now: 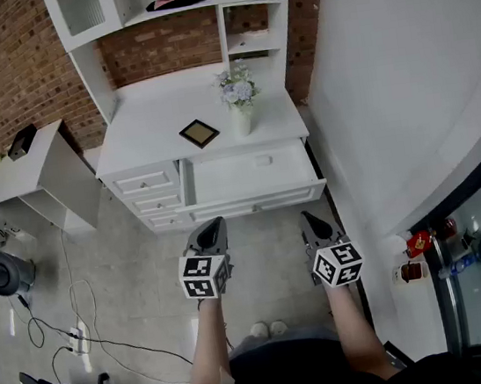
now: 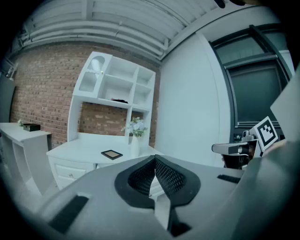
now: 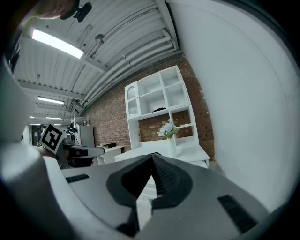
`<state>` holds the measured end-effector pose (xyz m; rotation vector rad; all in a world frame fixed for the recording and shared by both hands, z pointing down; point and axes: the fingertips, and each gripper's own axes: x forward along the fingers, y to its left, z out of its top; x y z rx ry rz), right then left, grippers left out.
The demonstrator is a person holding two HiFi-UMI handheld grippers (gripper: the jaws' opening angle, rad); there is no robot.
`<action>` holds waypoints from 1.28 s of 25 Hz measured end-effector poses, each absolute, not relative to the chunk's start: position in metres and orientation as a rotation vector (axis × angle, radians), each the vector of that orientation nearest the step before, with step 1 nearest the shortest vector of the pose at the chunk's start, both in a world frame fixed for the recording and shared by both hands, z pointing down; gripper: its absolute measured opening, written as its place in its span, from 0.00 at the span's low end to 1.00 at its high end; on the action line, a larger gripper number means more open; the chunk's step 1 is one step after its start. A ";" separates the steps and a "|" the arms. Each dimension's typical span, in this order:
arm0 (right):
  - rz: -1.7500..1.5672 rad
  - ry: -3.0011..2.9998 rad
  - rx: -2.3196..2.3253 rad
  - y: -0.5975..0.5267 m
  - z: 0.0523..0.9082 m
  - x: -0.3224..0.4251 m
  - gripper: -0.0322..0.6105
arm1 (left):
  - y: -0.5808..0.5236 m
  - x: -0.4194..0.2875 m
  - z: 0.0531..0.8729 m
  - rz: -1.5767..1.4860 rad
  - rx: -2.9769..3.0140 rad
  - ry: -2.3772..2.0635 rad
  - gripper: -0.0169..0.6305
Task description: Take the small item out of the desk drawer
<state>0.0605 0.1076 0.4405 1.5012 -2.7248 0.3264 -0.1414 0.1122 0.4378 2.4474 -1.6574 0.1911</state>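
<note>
A frame (image 1: 199, 133) is set left of a vase (image 1: 242, 121) on the table (image 1: 154, 110). The drawer (image 1: 255, 200) is pulled out before it, and a small item (image 1: 263, 160) seems to lie inside.

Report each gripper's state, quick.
Left gripper: jaws closed, holding nothing.
Right gripper: jaws closed, holding nothing.

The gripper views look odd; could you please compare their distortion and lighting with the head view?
Left gripper view: fisheye bending, black corners, bluish cast. Right gripper view: same bending, ceiling lamp glares. Head view: sharper, evenly lit, milder bending.
</note>
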 end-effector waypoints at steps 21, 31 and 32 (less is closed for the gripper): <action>0.377 -2.758 1.514 0.107 0.439 0.062 0.05 | 0.109 -0.132 0.447 0.226 2.453 -1.609 0.04; 0.397 -2.748 1.544 0.108 0.442 0.061 0.05 | 0.108 -0.127 0.444 0.175 2.510 -1.559 0.09; 0.400 -2.747 1.552 0.107 0.441 0.061 0.05 | 0.107 -0.127 0.442 0.169 2.516 -1.555 0.19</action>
